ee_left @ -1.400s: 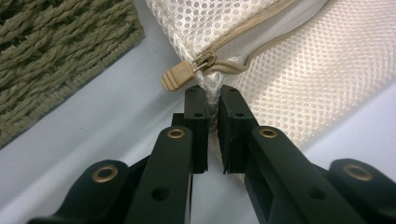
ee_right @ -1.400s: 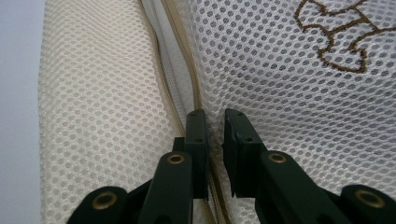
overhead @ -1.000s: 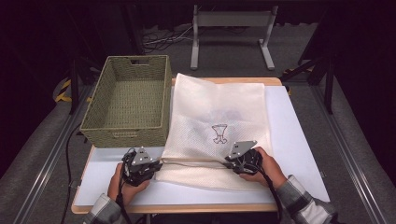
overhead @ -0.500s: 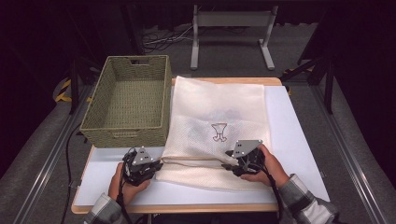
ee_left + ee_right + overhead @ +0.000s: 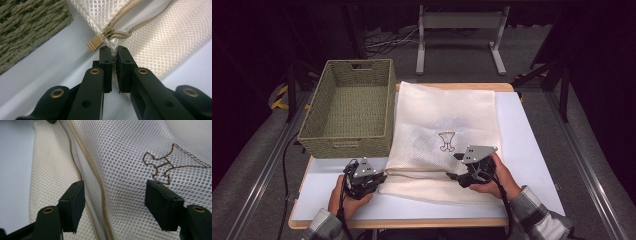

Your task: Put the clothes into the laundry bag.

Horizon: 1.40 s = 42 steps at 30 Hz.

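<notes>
**Two grippers, one grip left on the mesh bag**

L gripper (image 5: 114,53) clamped tight on the bag corner beside the zip pull (image 5: 95,42). R gripper (image 5: 115,205) jaws have just been opening, now wide apart, fabric loose between them. Mesh bag (image 5: 447,125) lies flat on the table (image 5: 532,135), touching the wicker basket (image 5: 347,107). Zip gapes; likely regrip next.

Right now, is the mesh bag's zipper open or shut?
Open: the zipper tracks part beside the slider, white lining showing between them on the mesh bag.
</notes>
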### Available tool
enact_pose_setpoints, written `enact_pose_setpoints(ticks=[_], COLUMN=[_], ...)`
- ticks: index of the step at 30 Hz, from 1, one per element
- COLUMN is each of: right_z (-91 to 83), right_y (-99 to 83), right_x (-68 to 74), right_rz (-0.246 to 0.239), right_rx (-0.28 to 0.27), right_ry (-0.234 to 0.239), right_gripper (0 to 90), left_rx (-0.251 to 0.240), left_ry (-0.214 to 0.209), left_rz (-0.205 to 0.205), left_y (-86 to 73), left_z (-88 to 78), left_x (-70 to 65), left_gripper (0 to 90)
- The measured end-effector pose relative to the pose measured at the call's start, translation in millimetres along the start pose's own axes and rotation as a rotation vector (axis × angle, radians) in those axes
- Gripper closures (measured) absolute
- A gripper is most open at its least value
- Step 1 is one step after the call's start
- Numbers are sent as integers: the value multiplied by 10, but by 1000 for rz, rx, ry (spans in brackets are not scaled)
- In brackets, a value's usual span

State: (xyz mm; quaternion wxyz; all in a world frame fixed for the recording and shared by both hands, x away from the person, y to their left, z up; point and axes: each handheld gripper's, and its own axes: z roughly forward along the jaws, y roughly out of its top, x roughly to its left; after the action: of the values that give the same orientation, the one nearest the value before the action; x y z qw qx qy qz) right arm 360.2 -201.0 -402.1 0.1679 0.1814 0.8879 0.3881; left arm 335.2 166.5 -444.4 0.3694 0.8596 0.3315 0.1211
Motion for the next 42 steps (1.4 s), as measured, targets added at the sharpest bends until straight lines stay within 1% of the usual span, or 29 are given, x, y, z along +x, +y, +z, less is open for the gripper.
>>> enact_pose_setpoints(ticks=[2, 3, 4, 5, 7, 9, 10, 11, 13, 15, 18, 22, 23, 24, 26, 28, 30, 36, 42], right_z=[8, 12, 18, 23, 33, 38, 41, 44, 54, 65, 77, 81, 85, 87, 93, 98, 107, 98, 88], right_y=[14, 16, 18, 19, 20, 25, 26, 27, 30, 33, 34, 34, 38, 43, 57, 71, 86, 116, 124], right_x=[13, 16, 21, 23, 27, 32, 36, 39, 45, 51, 59, 59, 59, 63, 68, 75, 77, 61, 54], right_rz=[-7, -12, -11, -11, -17, -22, -23, -24, -31, -33, -36, -35, -30, -29, -37, -32, -36, -21, -16], right_rx=[4, 6, 8, 12, 16, 16, 20, 20, 23, 27, 31, 30, 25, 23, 23, 18, 15, -8, -14], right_ry=[-15, -19, -18, -14, -18, -16, -14, -13, -12, -10, -7, -6, -4, -2, 0, 7, 6, -2, -5], right_gripper=[330, 328, 322, 322, 322, 319, 318, 318, 318, 318, 321, 320, 339, 345, 373, 398, 415, 421, 439], left_rx=[2, 4, 16, 25, 40, 41, 42, 47, 45, 48, 42, 36, 33, 30, 26, 25, 22, 28, 27], left_ry=[-18, -34, -58, -68, -90, -116, -115, -119, -129, -124, -111, -104, -105, -93, -91, -87, -91, -89, -76], left_rz=[-7, -13, -25, -25, -33, -43, -39, -41, -52, -52, -60, -62, -66, -59, -59, -53, -57, -49, -42], left_y=[-8, -13, -20, -25, -36, -41, -41, -44, -48, -48, -46, -41, -39, -36, -32, -27, -31, -35, -37], left_z=[-1, 3, 14, 21, 39, 33, 29, 23, 20, 18, 8, -2, -4, -2, 1, -6, -6, 1, 4], left_x=[11, 13, 13, 12, -1, 2, 6, -2, -11, -9, -10, -9, -12, -18, -29, -29, -25, -27, -42], left_gripper=[825, 806, 762, 746, 733, 708, 693, 697, 742, 788, 829, 833, 835, 840, 843, 845, 846, 846, 846])
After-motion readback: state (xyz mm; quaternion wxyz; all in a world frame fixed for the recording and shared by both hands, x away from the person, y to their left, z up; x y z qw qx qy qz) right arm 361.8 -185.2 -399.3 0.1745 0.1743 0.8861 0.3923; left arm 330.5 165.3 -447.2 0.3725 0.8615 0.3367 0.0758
